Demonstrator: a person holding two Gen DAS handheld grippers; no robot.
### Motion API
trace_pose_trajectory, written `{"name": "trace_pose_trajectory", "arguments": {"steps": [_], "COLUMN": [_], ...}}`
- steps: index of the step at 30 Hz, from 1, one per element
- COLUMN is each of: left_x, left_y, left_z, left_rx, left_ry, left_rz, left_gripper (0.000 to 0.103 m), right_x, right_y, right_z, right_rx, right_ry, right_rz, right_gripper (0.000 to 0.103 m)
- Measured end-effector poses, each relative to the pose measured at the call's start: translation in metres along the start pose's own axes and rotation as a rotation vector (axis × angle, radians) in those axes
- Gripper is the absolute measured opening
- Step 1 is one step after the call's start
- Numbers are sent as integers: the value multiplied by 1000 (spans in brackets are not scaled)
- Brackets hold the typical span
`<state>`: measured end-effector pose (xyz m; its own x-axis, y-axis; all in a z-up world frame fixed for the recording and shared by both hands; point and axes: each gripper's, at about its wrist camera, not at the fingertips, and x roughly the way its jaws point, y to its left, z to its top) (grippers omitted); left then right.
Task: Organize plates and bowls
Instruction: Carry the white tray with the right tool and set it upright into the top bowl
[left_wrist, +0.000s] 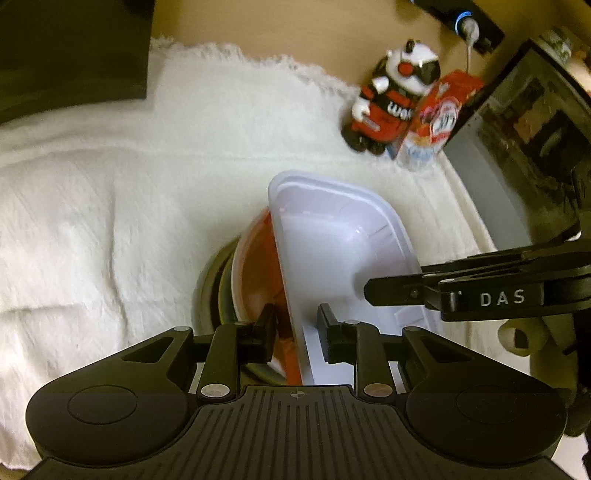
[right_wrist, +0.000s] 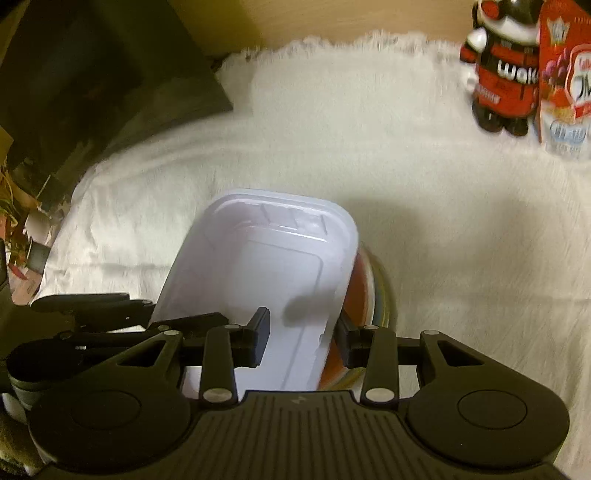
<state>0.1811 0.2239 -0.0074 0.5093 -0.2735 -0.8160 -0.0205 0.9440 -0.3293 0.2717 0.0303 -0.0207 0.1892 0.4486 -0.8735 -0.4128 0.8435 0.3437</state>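
Looked smooth, glossy white plastic, the tray (right_wrist: 258, 266); fluffy white cloth (right_wrist: 424, 206) beneath the tray; matt black plastic, both grippers (left_wrist: 295, 328).

Looks like a home, a lived-in room rather than a lab or shop. A fluffy white cloth (left_wrist: 147, 177) covers a pale wooden table (left_wrist: 295, 29), its fringed edge showing. A toy figure (left_wrist: 391, 96) in red, black and white stands at the far side, just beside a red snack box (left_wrist: 439, 118). Behind them, a dark framed panel (left_wrist: 524, 122) reflects shelves and clutter. On the table, a white tray (right_wrist: 266, 280) sits on stacked dishes (right_wrist: 373, 291), ordinary household tableware. In the right wrist view, papers and oddments (right_wrist: 22, 236) pile up at the left edge. Warm, dim indoor light.
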Motion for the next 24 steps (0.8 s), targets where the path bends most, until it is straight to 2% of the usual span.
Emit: {"name": "trace_pose_trajectory", "arguments": {"steps": [5,11,14,17,19,24], "left_x": [-6,6,19,24,20,4], "left_y": [-6,2,9,11,12,17], "left_z": [25,39,35,24,17,17], "left_rx": [11,29,15,47,69,47], "left_ry": [-92,-133,-115,-98,-116,-127], "left_rz": [16,35,31,29,27,-11], "left_gripper": [25,24,23,23,23,23], "right_x": [-10,-7,4,12,15,11], "right_y": [4,8,6,5,3,0], "right_z": [16,35,37,31,26,24], "right_rx": [-29,-82,-91,-116,-128,-121], "right_ry": [-106,-195,-177,-137,-112,-92], "right_rz": [-40,-48,-40,-36,-18,22], "right_gripper": [38,38,38,38,38,38]}}
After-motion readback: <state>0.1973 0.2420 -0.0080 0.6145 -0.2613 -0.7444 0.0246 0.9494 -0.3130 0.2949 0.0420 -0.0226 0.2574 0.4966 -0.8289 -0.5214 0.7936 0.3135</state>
